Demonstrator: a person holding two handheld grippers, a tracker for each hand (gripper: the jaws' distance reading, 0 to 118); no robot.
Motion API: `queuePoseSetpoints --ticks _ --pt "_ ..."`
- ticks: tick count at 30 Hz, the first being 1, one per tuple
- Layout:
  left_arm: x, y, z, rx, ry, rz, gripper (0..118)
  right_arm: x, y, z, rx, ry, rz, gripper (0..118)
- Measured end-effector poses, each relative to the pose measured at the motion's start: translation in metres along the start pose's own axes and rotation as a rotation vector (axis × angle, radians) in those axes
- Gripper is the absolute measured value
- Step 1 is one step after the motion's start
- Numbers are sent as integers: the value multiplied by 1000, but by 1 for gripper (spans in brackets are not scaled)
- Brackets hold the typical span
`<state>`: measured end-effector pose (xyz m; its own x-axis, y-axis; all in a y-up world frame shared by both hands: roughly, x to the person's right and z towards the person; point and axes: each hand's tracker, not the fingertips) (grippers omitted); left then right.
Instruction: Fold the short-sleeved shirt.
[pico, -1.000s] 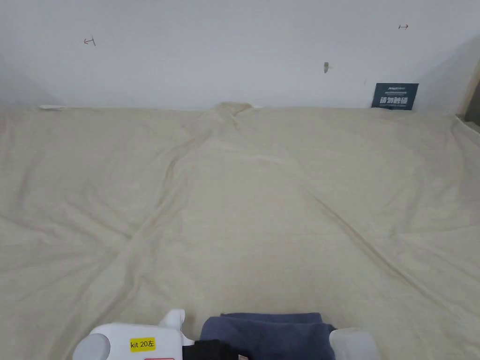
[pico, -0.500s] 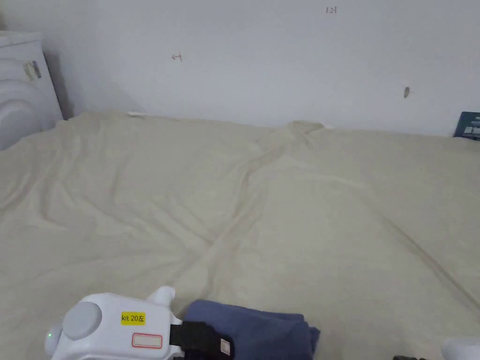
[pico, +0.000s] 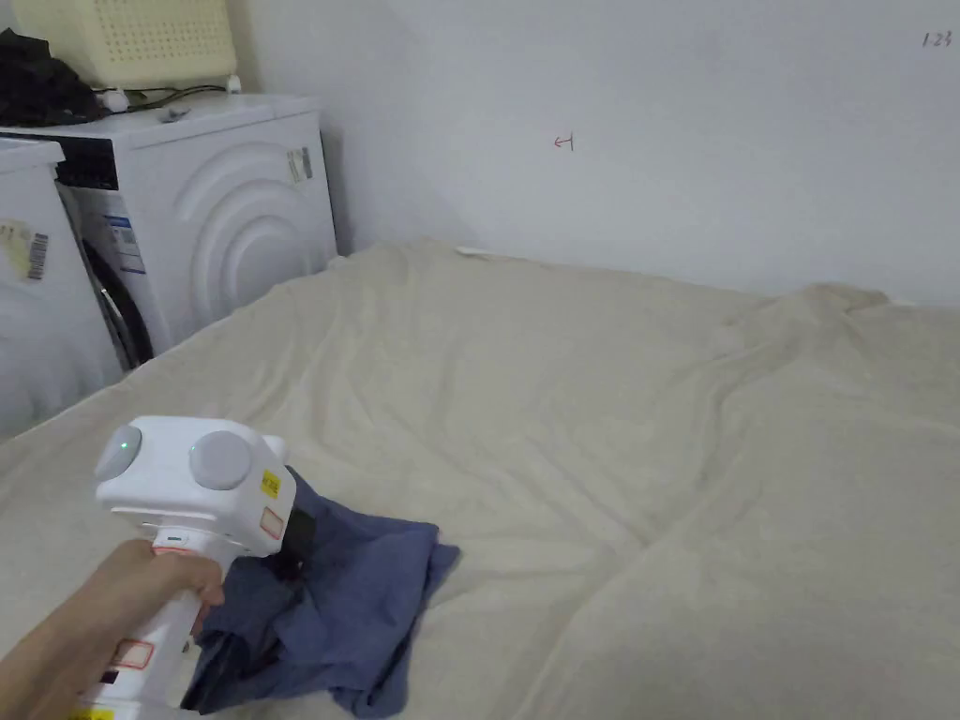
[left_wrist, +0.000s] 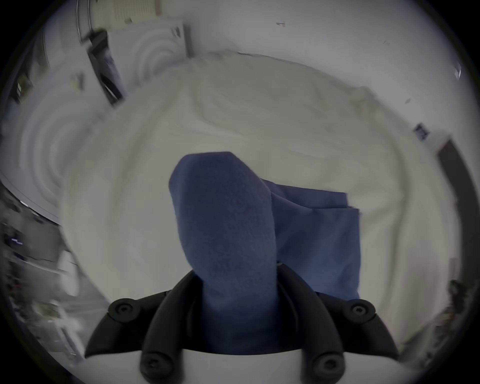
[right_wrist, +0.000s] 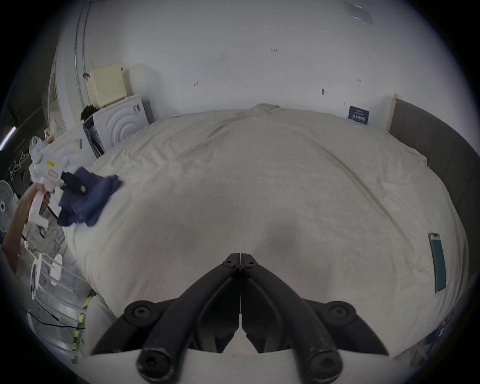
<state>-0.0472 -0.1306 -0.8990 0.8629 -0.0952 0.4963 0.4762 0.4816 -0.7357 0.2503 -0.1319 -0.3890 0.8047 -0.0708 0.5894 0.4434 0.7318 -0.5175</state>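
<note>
The left gripper (pico: 298, 544), lower left in the head view, is clamped on the blue shirt (pico: 347, 609), which hangs bunched over the bed (pico: 656, 450). The right gripper (right_wrist: 240, 259), bottom centre of its own view, is closed and empty.

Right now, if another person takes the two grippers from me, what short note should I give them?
Left gripper: shut on the blue shirt, a bunch of cloth between its fingers; the hand holds it over the bed's left edge.
Right gripper: shut, holding nothing, above the beige bed cover.
Shirt: bundled and partly hanging from the left gripper, its lower part on the cover near the washing machine.
Done: the shirt seems folded several times, now loosened.
Left: set it down neatly and release.
</note>
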Motion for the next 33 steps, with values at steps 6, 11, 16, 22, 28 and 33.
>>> queuePoseSetpoints --ticks 6,11,16,22,28,33 --pt "-19 25 -34 76 299 -104 24 -1 3 -7 -28 1 -5 0" --pt "-33 25 -52 79 481 -144 93 2 5 -6 -36 -31 12 0" --pt "-50 19 -28 89 418 17 116 6 7 -7 -51 -21 -2 0" --pt "-37 -1 26 172 269 72 116 10 4 1 -21 6 -29 0" --pt "45 -40 112 360 7 74 33 21 4 26 43 -12 -33 0" --pt "129 -96 172 506 -15 27 4 46 3 61 173 -32 -48 0"
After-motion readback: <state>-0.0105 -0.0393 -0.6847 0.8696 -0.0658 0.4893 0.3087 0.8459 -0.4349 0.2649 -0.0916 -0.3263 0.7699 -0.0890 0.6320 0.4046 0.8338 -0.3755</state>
